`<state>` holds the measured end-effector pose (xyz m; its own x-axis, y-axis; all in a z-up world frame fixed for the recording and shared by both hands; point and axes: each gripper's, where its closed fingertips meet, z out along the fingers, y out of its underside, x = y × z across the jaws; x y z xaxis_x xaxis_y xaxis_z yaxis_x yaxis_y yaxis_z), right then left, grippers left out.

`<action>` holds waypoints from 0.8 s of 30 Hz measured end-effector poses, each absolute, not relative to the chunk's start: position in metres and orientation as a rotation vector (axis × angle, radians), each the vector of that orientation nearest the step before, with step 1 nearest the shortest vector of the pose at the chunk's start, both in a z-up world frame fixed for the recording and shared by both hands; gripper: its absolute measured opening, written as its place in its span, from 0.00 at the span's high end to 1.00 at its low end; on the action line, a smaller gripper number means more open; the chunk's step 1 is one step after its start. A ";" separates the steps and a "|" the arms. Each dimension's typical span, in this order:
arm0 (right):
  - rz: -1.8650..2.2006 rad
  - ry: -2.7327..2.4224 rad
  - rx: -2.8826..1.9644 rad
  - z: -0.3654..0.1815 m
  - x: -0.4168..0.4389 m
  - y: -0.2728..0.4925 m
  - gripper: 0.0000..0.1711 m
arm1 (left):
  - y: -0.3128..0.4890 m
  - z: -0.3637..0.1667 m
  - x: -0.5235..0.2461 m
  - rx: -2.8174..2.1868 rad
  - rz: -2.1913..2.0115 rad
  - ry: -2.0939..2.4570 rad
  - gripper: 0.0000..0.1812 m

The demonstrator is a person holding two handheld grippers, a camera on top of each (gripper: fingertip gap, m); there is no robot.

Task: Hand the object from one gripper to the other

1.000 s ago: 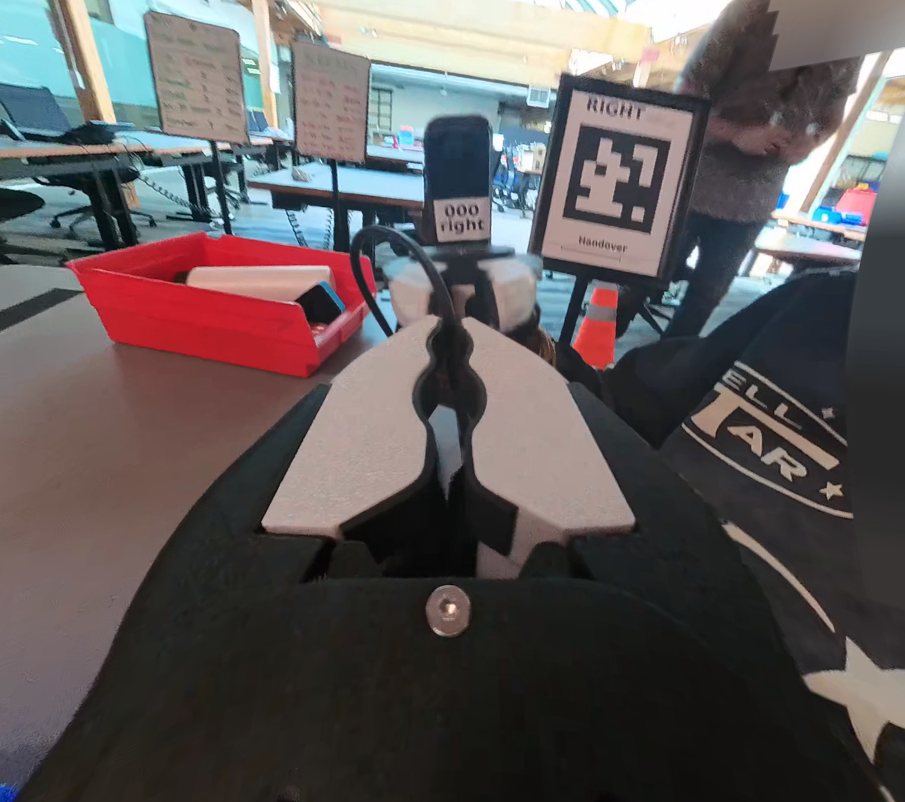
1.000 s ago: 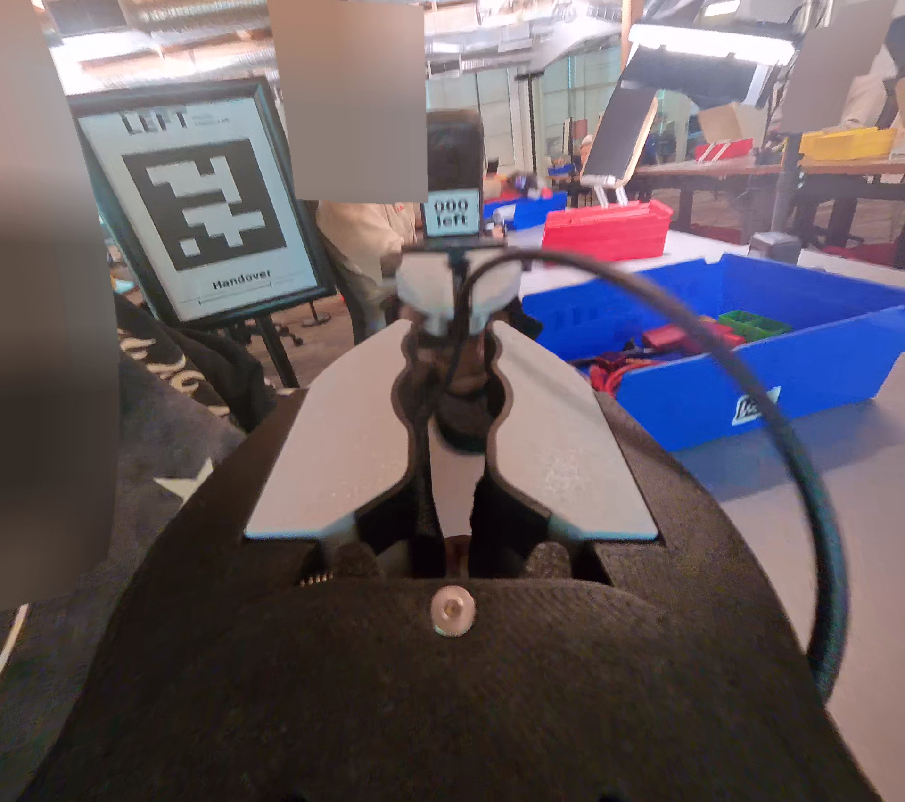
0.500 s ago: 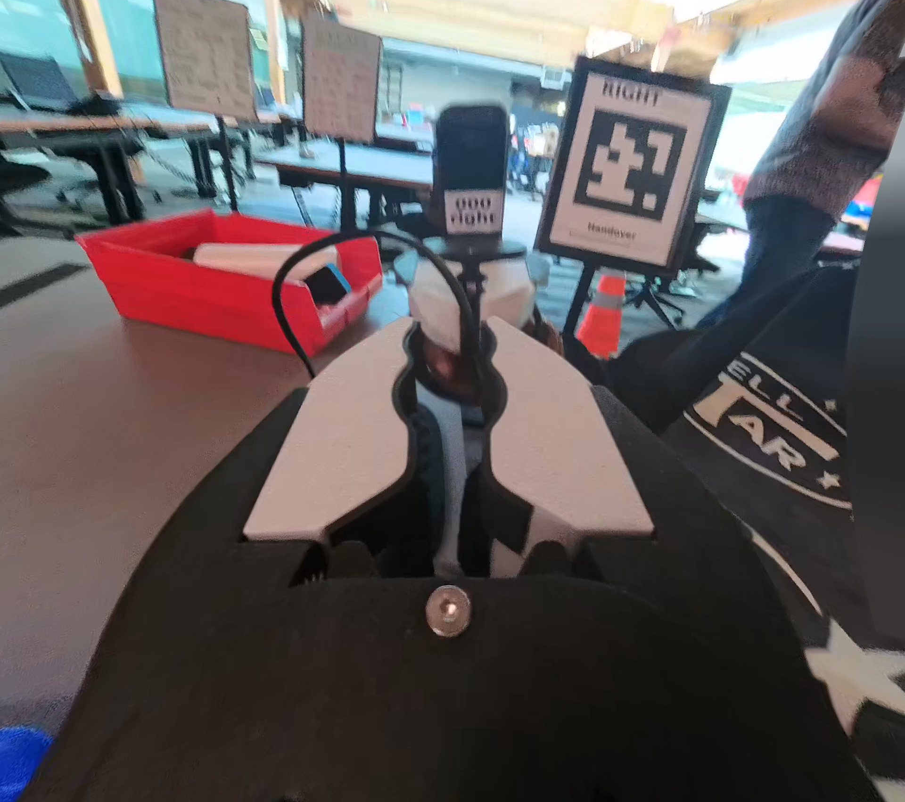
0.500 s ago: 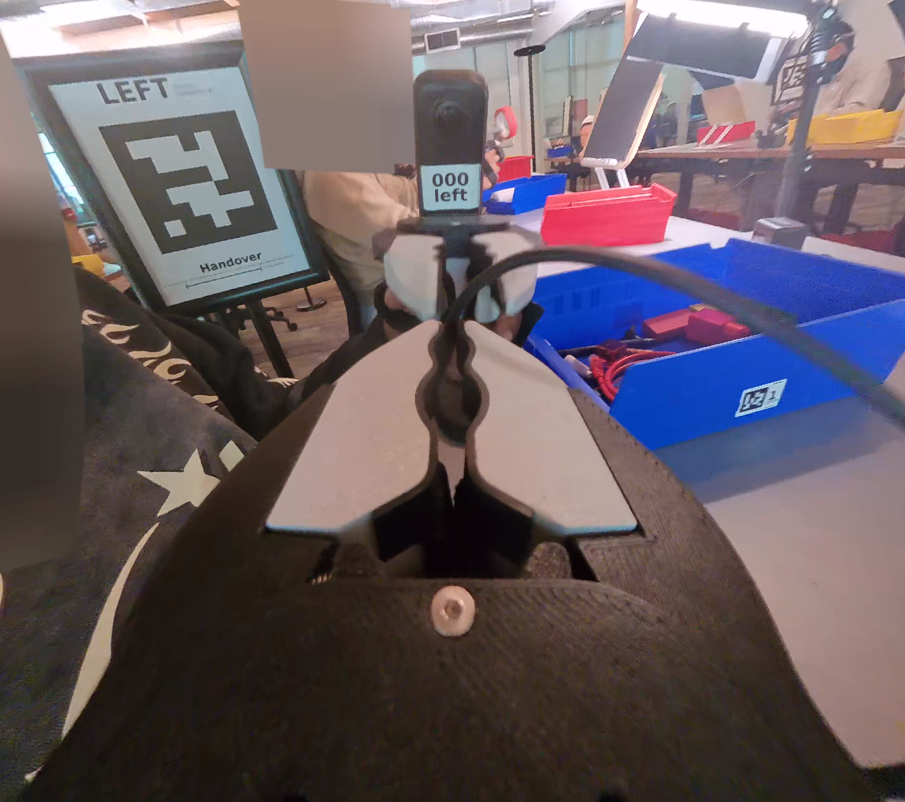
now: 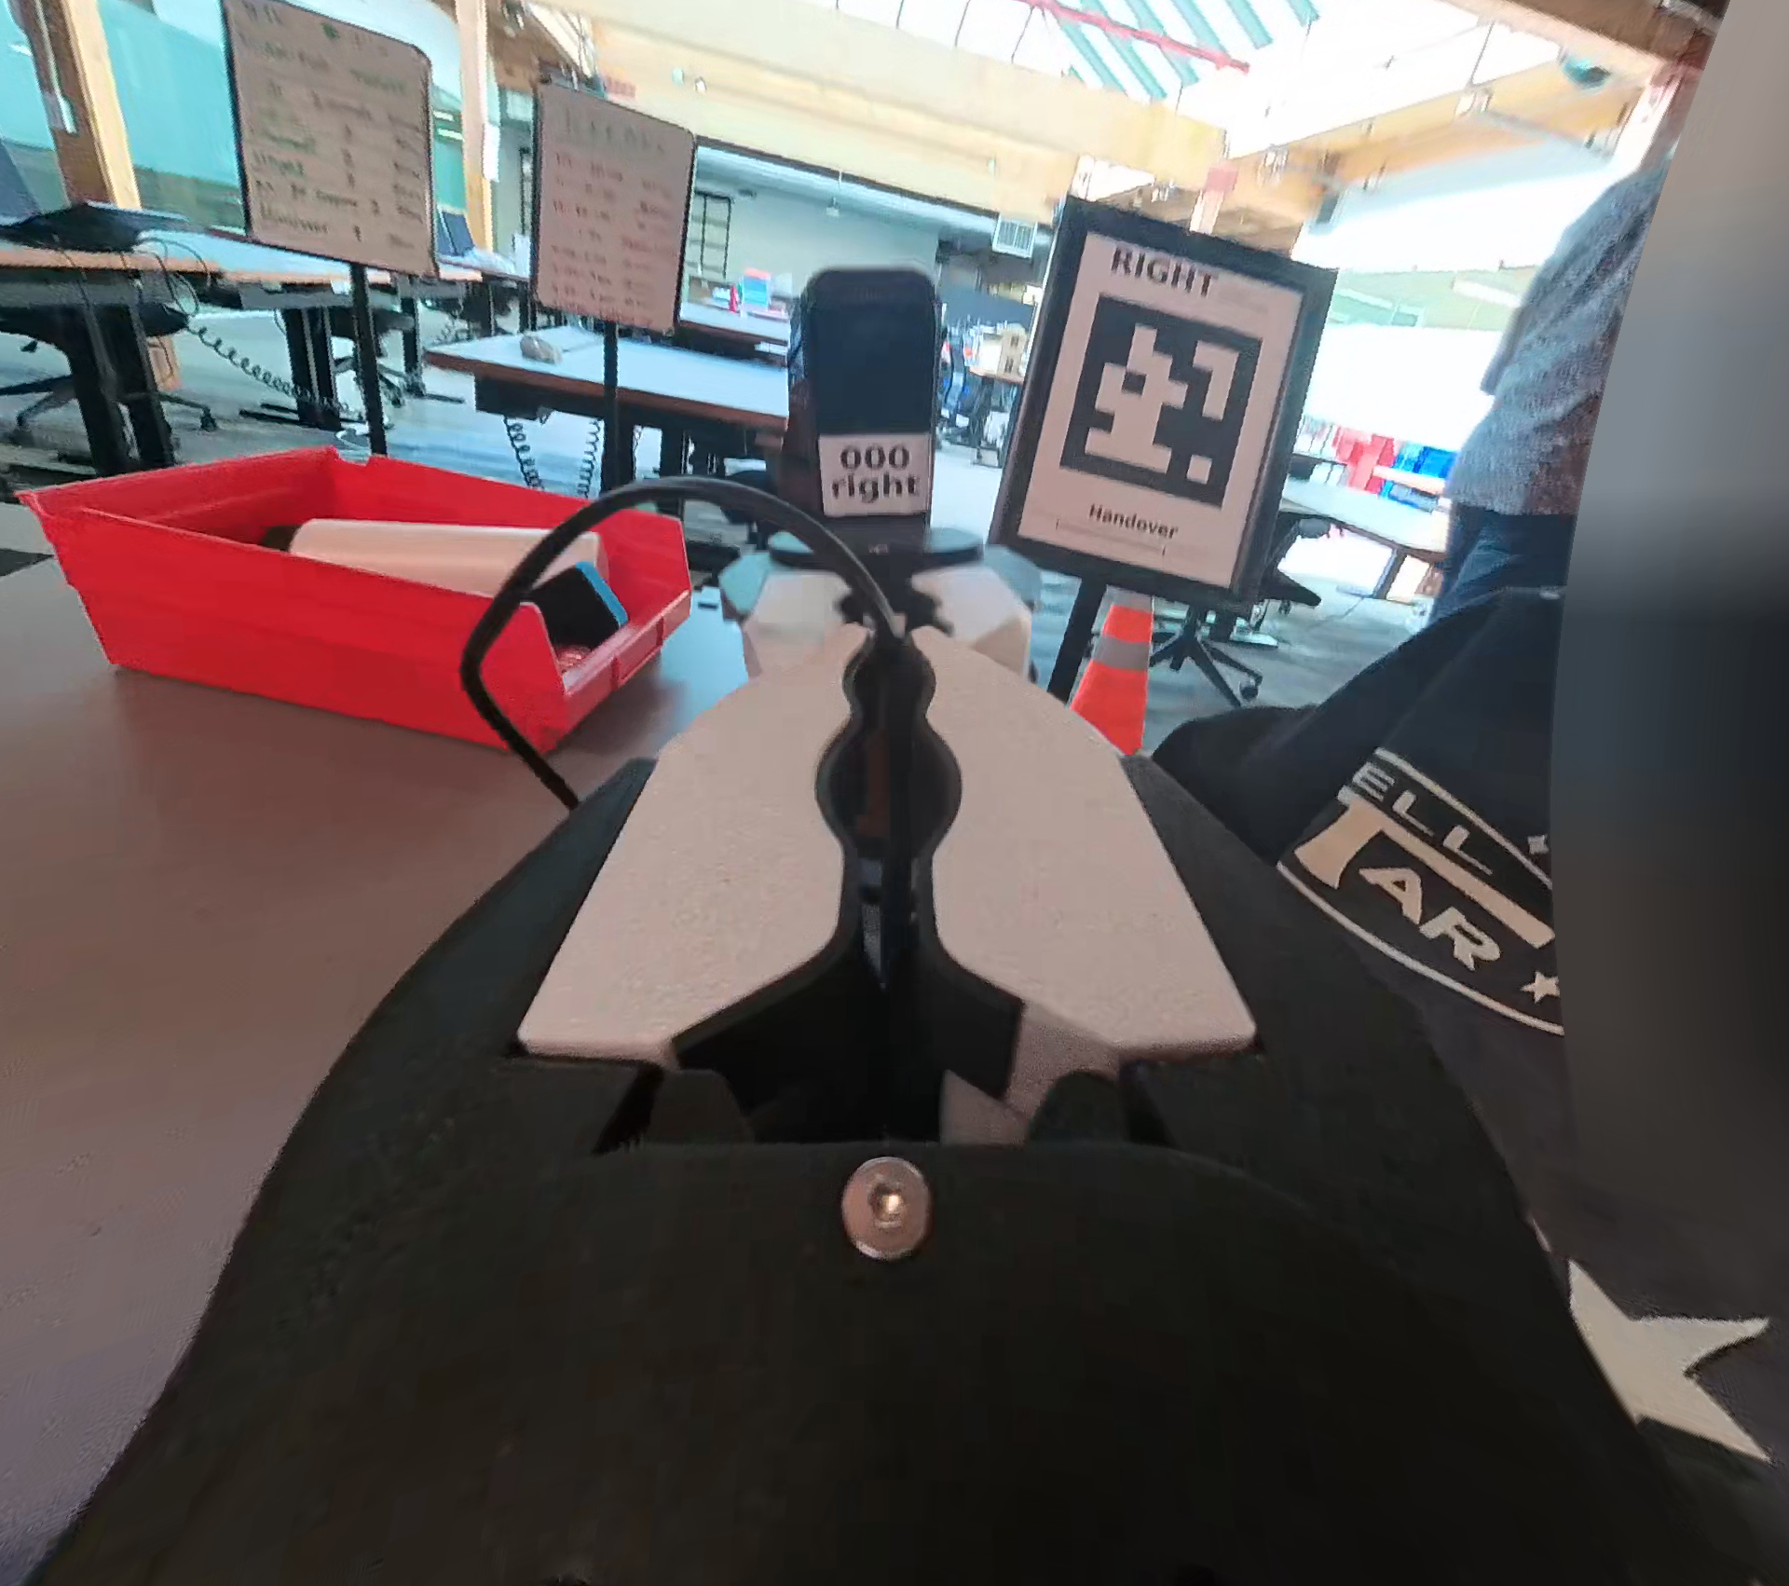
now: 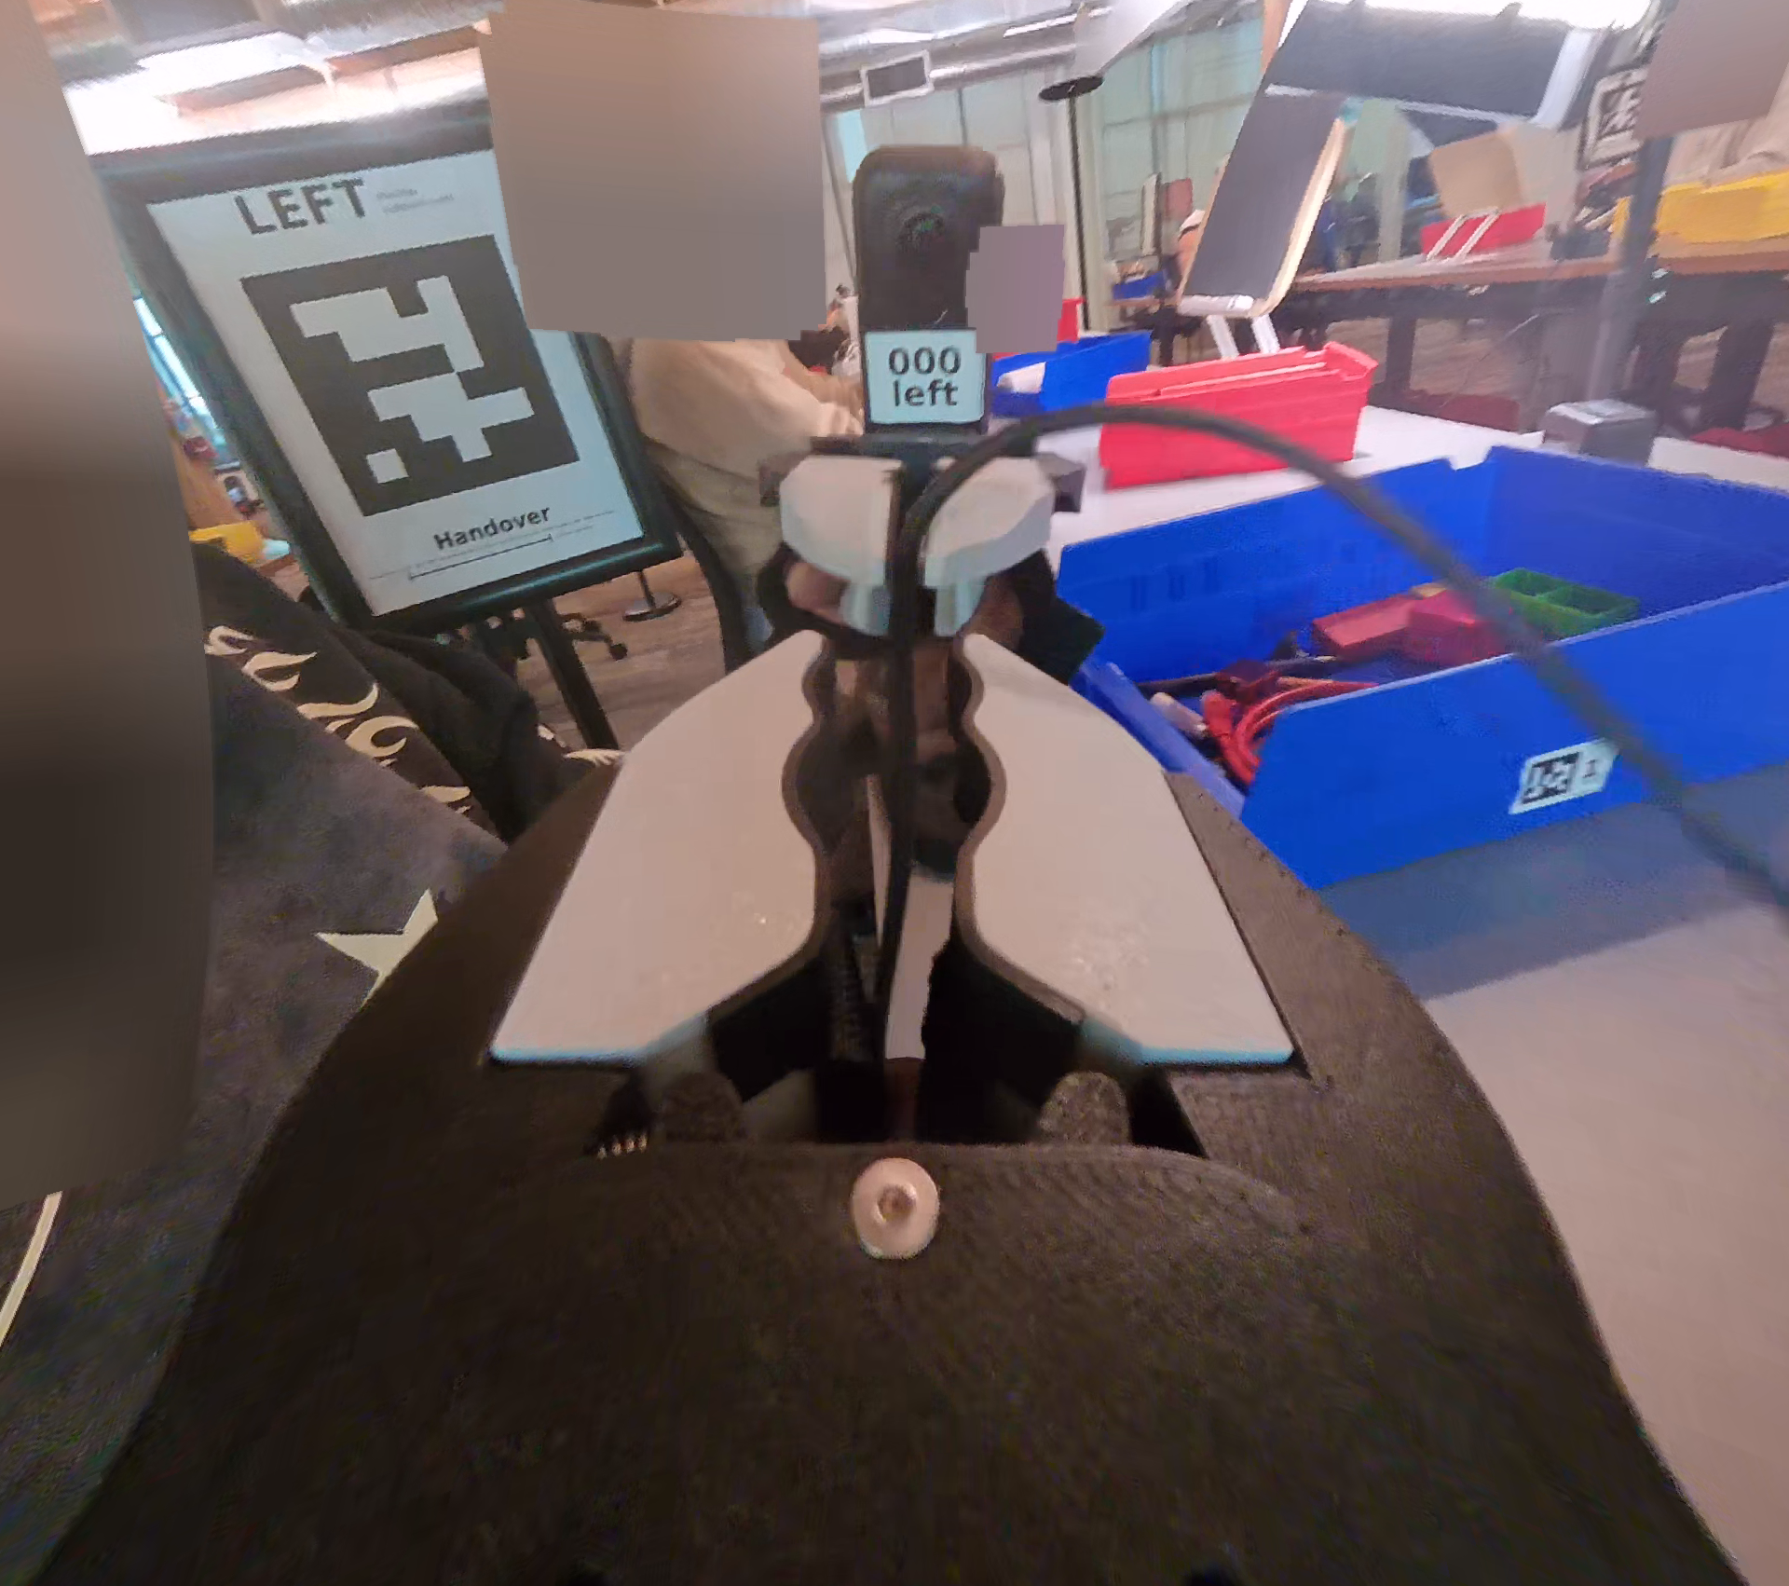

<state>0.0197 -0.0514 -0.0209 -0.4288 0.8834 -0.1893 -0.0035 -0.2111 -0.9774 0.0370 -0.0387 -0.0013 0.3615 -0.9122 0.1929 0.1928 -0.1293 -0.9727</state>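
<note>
Facing each other nose to nose above the table point(image 5: 194, 910), the two tongs have the black cable point(image 5: 678, 483) strung between them.

- **Left gripper** point(image 5: 886, 649): its white jaws are drawn in to a thin slot and the cable runs straight down that slot. From where I stand it looks pinched, not just lying there. From the tips the cable arches up and over towards ten o'clock, then drops back beside the gripper's black body.
- **Right gripper** point(image 6: 895, 658): much the same, with the jaws nearly together and the cable threaded through the gap. Past its tips, at twelve o'clock, the cable passes between the other gripper's jaws. A long tail bows off towards three o'clock, crossing in front of the blue bin point(image 6: 1404, 765).
- **Red bin** point(image 5: 290, 639): it sits on the table at ten o'clock from the left gripper, well apart from the exchange and playing no part in it.

My reading is that the handover is at its midpoint. The cable is lifted, carried to the meeting place and, it seems, gripped by both sides at once (which side is the giver, I cannot tell from here). What remains is for one gripper to open and back away, leaving the cable with the other. A limp cable may snag or slide as it goes.
</note>
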 end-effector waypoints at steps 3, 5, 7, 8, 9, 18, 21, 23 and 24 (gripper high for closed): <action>1.716 -1.408 -1.080 -0.028 0.012 -0.058 0.93 | -0.040 0.002 0.039 -1.338 -1.130 0.707 0.98; 1.734 -1.406 -1.061 -0.026 0.013 -0.059 0.97 | -0.039 0.003 0.039 -1.334 -1.127 0.695 0.98; 1.732 -1.412 -1.057 -0.023 0.017 -0.058 0.97 | -0.036 0.002 0.035 -1.339 -1.091 0.687 0.96; 1.727 -1.398 -1.053 -0.020 0.019 -0.056 0.97 | -0.035 0.001 0.033 -1.346 -1.072 0.695 0.94; 1.719 -1.379 -1.052 -0.017 0.021 -0.053 0.97 | -0.036 -0.001 0.032 -1.359 -1.064 0.712 0.91; 1.701 -1.300 -1.047 -0.004 0.031 -0.041 0.97 | -0.044 -0.038 0.055 -1.531 -0.998 0.926 0.92; 1.713 -1.296 -1.046 -0.003 0.030 -0.044 0.97 | -0.042 -0.037 0.056 -1.520 -0.991 0.918 0.97; 1.718 -1.264 -1.041 0.000 0.032 -0.041 0.96 | -0.043 -0.029 0.053 -1.478 -1.018 0.891 0.97; 1.714 -1.262 -1.043 0.000 0.032 -0.039 0.92 | -0.043 -0.023 0.051 -1.449 -1.039 0.864 0.97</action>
<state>0.0324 -0.0392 -0.0003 -0.3842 0.9065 -0.1751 -0.1017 -0.2301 -0.9678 0.0509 -0.0430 -0.0226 0.3494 -0.9270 0.1365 0.0350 -0.1327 -0.9905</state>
